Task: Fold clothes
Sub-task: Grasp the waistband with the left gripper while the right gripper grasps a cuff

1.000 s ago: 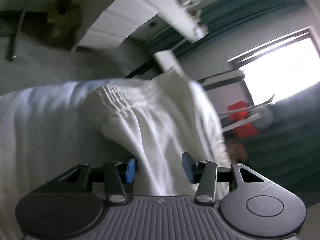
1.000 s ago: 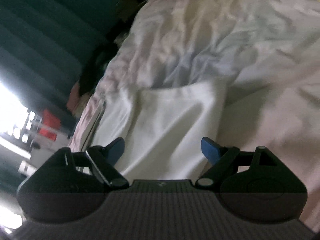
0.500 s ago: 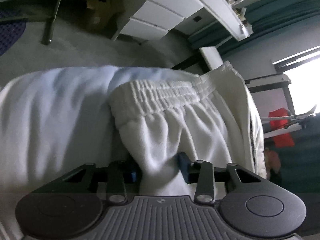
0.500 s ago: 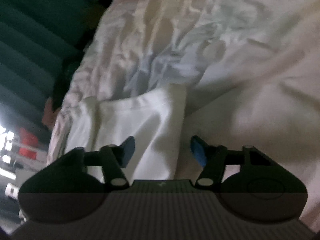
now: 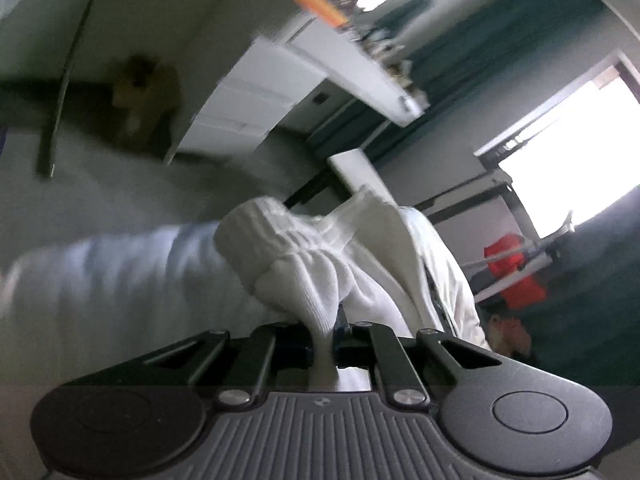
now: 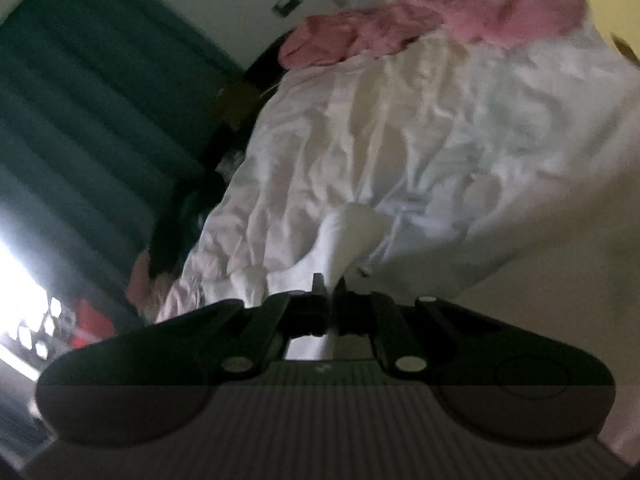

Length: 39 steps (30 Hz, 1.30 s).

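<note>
A rumpled white bed sheet [image 6: 420, 128] fills the right wrist view, a pink crumpled cloth [image 6: 432, 32] at its 12 o'clock edge. The white knit shorts with a gathered elastic waistband [image 5: 312, 264] are bunched on the bed. Left tongs [image 5: 325, 330] clamp fabric just below the waistband; right tongs [image 6: 329, 286] clamp a white fold at 6 o'clock.

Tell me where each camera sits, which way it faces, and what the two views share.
Left wrist: on the left gripper, looking along its fingers, shut on the white shorts, toward a white cabinet and window.
Right wrist: on the right gripper, shut on the same shorts, facing the rumpled sheet and pink cloth.
Shared: shorts, teal curtains.
</note>
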{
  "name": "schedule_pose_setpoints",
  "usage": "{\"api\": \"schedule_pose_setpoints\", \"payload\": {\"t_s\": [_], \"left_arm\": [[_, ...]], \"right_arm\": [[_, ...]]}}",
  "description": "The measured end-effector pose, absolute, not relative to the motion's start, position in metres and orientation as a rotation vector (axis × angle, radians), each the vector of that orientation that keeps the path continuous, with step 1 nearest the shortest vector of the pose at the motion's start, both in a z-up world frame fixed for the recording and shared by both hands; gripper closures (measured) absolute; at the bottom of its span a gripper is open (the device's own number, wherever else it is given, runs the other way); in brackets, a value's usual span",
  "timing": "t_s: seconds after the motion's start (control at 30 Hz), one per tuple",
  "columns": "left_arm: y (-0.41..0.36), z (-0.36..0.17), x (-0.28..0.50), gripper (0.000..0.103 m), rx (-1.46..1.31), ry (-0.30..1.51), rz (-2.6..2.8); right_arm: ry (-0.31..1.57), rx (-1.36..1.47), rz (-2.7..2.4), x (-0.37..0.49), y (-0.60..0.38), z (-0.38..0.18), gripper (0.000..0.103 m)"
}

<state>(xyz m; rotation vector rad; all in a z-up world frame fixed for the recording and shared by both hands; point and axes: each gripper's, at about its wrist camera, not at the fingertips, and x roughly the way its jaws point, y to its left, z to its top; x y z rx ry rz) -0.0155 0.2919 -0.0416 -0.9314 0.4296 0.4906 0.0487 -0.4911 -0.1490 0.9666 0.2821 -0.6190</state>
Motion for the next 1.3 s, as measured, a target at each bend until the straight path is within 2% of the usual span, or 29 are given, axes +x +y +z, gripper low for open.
{"api": "schedule_pose_setpoints", "payload": {"t_s": [0.13,0.33,0.47,0.57,0.7,0.77,0.9,0.97,1.1,1.13,1.17,1.2,1.23,1.27,1.3], "left_arm": [[0.299,-0.012,0.018,0.096,-0.889,0.446,0.439],[0.299,0.030,0.130,0.095,-0.711,0.398,0.437],[0.304,0.019,0.236,0.095,-0.722,0.419,0.482],[0.310,-0.006,0.322,0.094,-0.682,0.481,0.541],[0.310,-0.046,0.395,0.093,-0.634,0.568,0.601],[0.305,-0.063,0.417,0.092,-0.582,0.599,0.615],[0.306,-0.056,0.389,0.088,-0.594,0.570,0.546],[0.307,-0.053,0.375,0.082,-0.600,0.556,0.511],[0.308,-0.047,0.346,0.076,-0.611,0.526,0.442],[0.309,-0.045,0.339,0.074,-0.614,0.519,0.425],[0.309,-0.043,0.332,0.073,-0.617,0.512,0.408],[0.310,-0.042,0.325,0.072,-0.619,0.504,0.391],[0.310,-0.040,0.317,0.067,-0.622,0.497,0.373],[0.310,-0.039,0.310,0.061,-0.625,0.490,0.357],[0.312,-0.040,0.296,0.061,-0.644,0.496,0.350]], "right_arm": [[0.271,0.860,-0.557,0.077,-0.490,-0.119,0.098],[0.272,0.682,-0.555,0.215,-0.468,-0.087,0.098],[0.277,0.565,-0.554,0.305,-0.454,-0.070,0.098],[0.341,0.500,-0.584,0.361,-0.445,-0.103,0.098],[0.427,0.411,-0.623,0.436,-0.435,-0.146,0.098],[0.475,0.359,-0.634,0.458,-0.431,-0.165,0.098],[0.495,0.330,-0.615,0.458,-0.430,-0.172,0.096],[0.492,0.330,-0.601,0.454,-0.429,-0.171,0.094],[0.435,0.385,-0.542,0.420,-0.423,-0.149,0.085],[0.415,0.429,-0.518,0.403,-0.424,-0.146,0.071],[0.395,0.473,-0.495,0.387,-0.425,-0.142,0.063],[0.376,0.521,-0.470,0.370,-0.425,-0.139,0.047],[0.359,0.580,-0.446,0.349,-0.425,-0.140,0.036],[0.346,0.640,-0.421,0.329,-0.425,-0.141,0.034],[0.352,0.702,-0.396,0.313,-0.426,-0.144,0.034]]}}
